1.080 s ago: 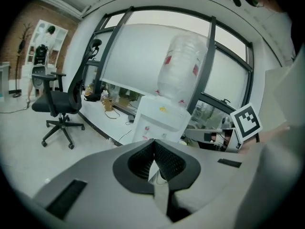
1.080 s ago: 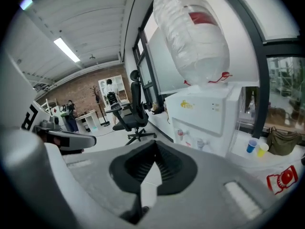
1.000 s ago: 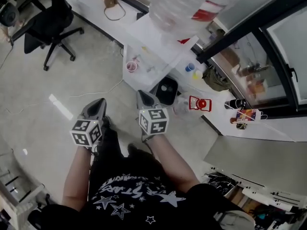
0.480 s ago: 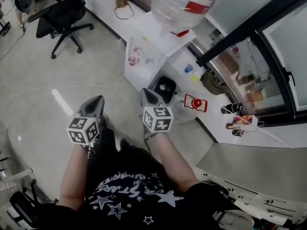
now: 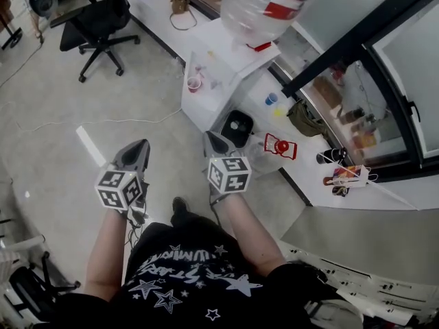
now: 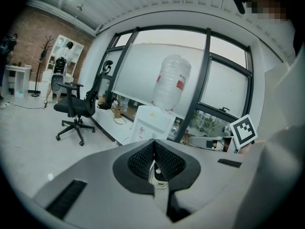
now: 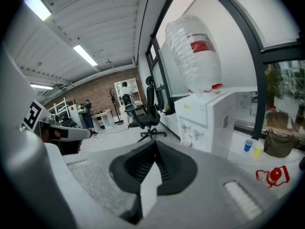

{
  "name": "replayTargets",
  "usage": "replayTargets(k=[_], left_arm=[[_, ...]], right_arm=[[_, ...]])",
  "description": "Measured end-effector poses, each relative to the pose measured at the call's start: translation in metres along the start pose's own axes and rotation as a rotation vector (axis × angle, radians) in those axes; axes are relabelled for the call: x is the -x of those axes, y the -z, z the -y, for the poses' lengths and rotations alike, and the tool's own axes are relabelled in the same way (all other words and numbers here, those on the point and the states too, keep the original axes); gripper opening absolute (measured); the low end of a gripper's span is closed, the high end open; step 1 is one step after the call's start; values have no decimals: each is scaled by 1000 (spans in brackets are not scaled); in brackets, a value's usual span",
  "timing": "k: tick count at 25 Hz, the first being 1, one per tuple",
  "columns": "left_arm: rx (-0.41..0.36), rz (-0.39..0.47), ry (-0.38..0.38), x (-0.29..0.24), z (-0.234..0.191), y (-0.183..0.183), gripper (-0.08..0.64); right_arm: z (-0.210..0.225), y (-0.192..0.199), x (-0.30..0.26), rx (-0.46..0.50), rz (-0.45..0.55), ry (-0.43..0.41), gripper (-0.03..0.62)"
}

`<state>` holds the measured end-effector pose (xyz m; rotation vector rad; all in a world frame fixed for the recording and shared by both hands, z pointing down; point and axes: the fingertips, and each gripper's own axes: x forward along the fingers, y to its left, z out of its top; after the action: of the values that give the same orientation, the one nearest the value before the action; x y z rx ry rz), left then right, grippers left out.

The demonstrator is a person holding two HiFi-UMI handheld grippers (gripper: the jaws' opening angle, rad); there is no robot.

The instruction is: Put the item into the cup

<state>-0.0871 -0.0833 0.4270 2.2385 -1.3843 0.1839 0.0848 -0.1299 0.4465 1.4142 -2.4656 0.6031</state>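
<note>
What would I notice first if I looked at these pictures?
The huge clear water bottle standing upside down on the white water dispenser, at the top of the head view, catches the eye first. Below it, the left gripper and right gripper, both shut and empty, are held out over the grey floor. A small red lantern-like thing sits on the white ledge to their right.
</note>
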Motion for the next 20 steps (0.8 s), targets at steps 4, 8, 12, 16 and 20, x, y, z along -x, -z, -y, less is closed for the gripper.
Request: replayTargets(k=[4, 8, 12, 16, 20], left_arm=[[5, 4, 1, 23, 5, 8, 6], [11, 13, -2, 54, 11, 19, 6], [6, 22, -2, 90, 18, 34, 6], [11, 44, -4, 128, 26, 44, 6], [13, 51, 2, 163, 36, 57, 6]], right_arm=[[-12, 9, 16, 4, -4, 7, 0], [-34, 19, 38, -1, 3, 7, 0], [-62, 32, 63, 8, 12, -7, 0], [-91, 42, 90, 17, 26, -15, 0], [-119, 55, 120, 33, 30, -24, 0]])
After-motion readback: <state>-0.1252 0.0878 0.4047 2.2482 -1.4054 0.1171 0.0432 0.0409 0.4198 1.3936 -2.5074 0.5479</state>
